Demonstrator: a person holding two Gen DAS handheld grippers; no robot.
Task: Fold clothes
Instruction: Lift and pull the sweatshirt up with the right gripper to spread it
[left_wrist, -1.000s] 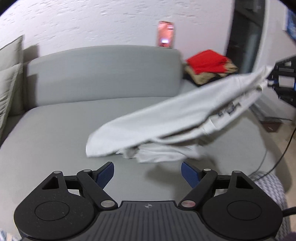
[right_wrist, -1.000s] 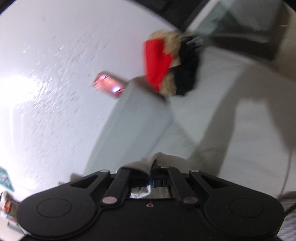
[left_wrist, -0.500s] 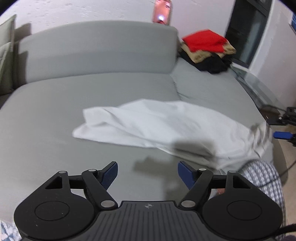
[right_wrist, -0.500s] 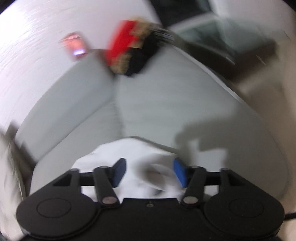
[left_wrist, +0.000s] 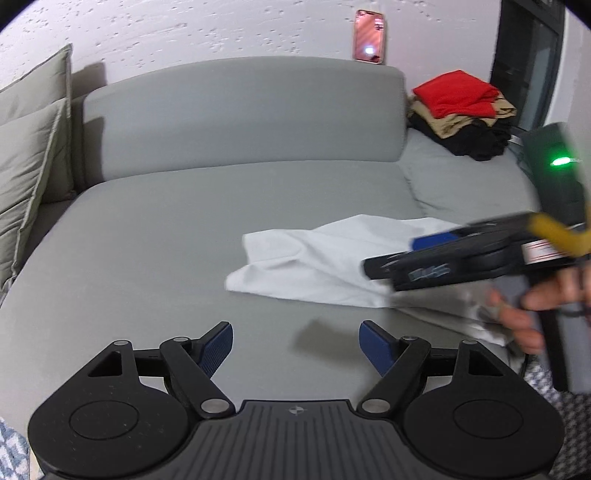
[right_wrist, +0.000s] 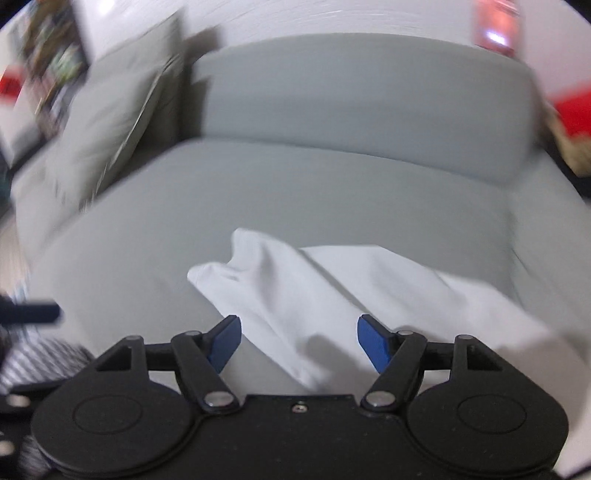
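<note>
Lying rumpled: 1 white garment (left_wrist: 325, 266) on 1 grey sofa (left_wrist: 236, 110) | left claw (left_wrist: 295, 345) apart | right claw (right_wrist: 299, 339) apart | 1 clothes pile (left_wrist: 461, 110)

home living room: grey sofa (left_wrist: 240, 122), cushions (left_wrist: 29, 140)

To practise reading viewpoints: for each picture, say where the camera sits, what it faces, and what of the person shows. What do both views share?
Left wrist: sits behind the open left gripper, faces the sofa; the right gripper and hand show.
Right wrist: sits behind the open right gripper, faces the shirt; no hand shows.
Shared: shirt, sofa, phone.
</note>
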